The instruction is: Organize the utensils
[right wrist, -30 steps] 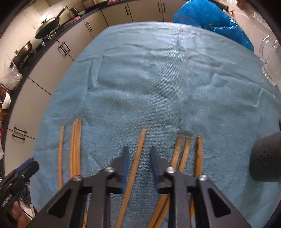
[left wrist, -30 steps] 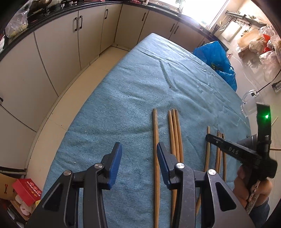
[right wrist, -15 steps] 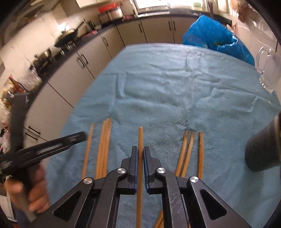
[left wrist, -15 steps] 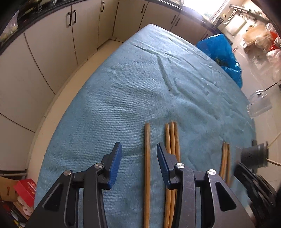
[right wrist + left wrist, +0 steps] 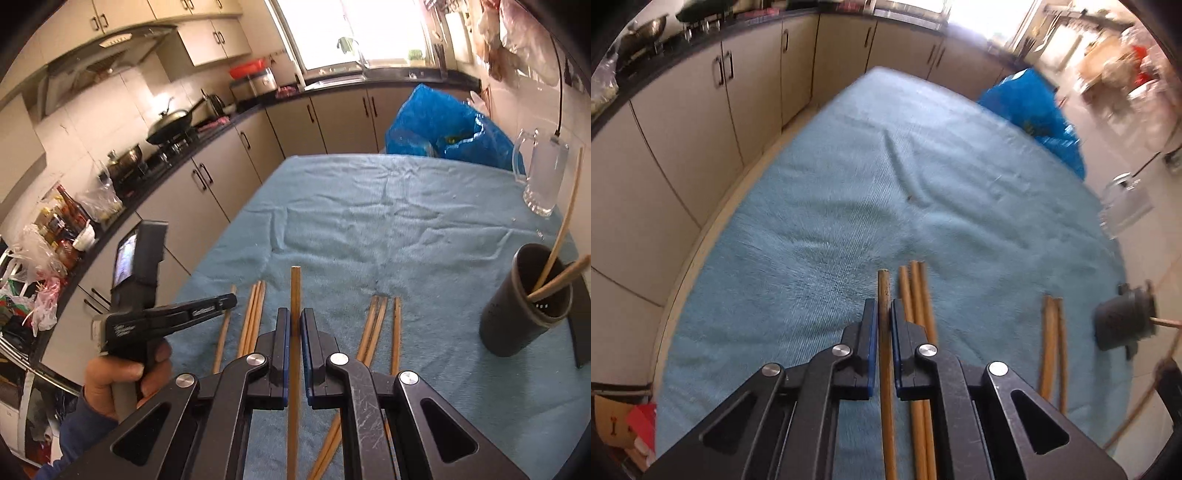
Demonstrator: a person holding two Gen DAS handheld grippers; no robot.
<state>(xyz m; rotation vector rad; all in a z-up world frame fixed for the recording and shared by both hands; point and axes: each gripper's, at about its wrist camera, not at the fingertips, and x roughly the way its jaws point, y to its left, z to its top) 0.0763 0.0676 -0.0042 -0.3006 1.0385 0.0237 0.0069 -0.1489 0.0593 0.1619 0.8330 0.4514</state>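
Right gripper (image 5: 293, 328): jaws pressed together on a single wooden chopstick (image 5: 294, 295), which runs lengthwise between the pads and projects forward past the fingertips. In the right wrist view its tip stands clear of the blue towel (image 5: 369, 229), so it is judged lifted.

Left gripper (image 5: 884, 314): jaws closed on a second chopstick (image 5: 883, 288), also gripped along its long axis. Whether this one has left the towel cannot be told.

Deciding relation: the dark utensil holder (image 5: 524, 306) stands upright forward and to the right of the right gripper, mouth open, with two chopsticks already leaning inside. The right hand is the nearer to it. The held chopstick points forward and slightly down, so it is judged that it must be tipped nearer to upright before it can enter the mouth.

Remaining stock: a bundle of three chopsticks (image 5: 916, 295) lies just right of the left gripper; another group (image 5: 380, 325) lies right of the right gripper, all roughly parallel to the held ones.

Limits of view: the rear ends of both held chopsticks are hidden under the gripper bodies. The left wrist view is blurred, and there the holder (image 5: 1123, 321) sits far right and is hard to make out. A glass mug (image 5: 543, 173) stands beyond the holder.
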